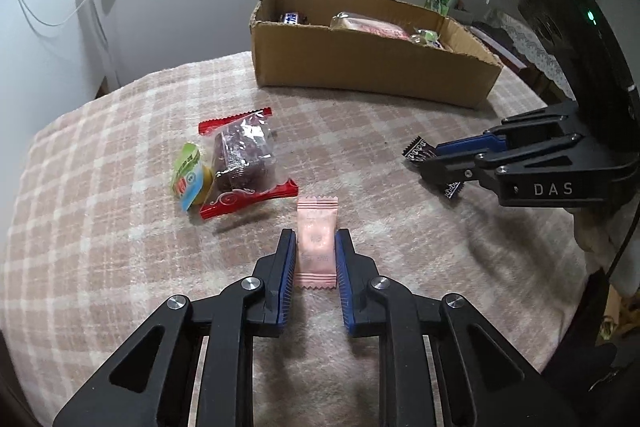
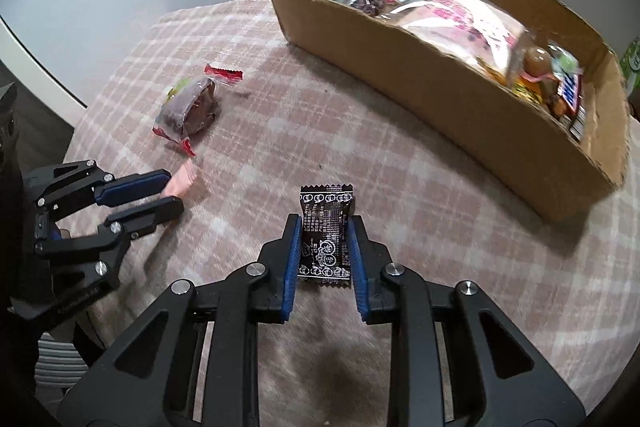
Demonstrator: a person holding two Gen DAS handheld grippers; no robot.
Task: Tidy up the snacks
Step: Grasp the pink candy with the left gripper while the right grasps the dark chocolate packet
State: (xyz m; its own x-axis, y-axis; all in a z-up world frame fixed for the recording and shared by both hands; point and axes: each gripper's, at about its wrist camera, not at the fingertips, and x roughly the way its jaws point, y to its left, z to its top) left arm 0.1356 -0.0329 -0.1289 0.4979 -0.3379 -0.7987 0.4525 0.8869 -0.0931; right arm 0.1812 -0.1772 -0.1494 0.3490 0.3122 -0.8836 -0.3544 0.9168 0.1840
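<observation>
Before you, an open brown cardboard box [image 1: 372, 67] of snacks sits behind two clear-wrapped snack packets [image 1: 236, 163] on the checked-cloth counter [image 1: 100, 227].

Bare cloth [image 2: 280, 147] reaches the box [image 2: 420, 75] (red-wrapped cake [image 2: 192, 107] aside).

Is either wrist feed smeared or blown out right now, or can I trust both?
Left wrist view: sharp; pink candy in the left gripper reads clearly; fisheye bends the cardboard box. Right wrist view: black candy in the right gripper crisp, but box contents glare and the far red-wrapped snack is smeared.
</observation>
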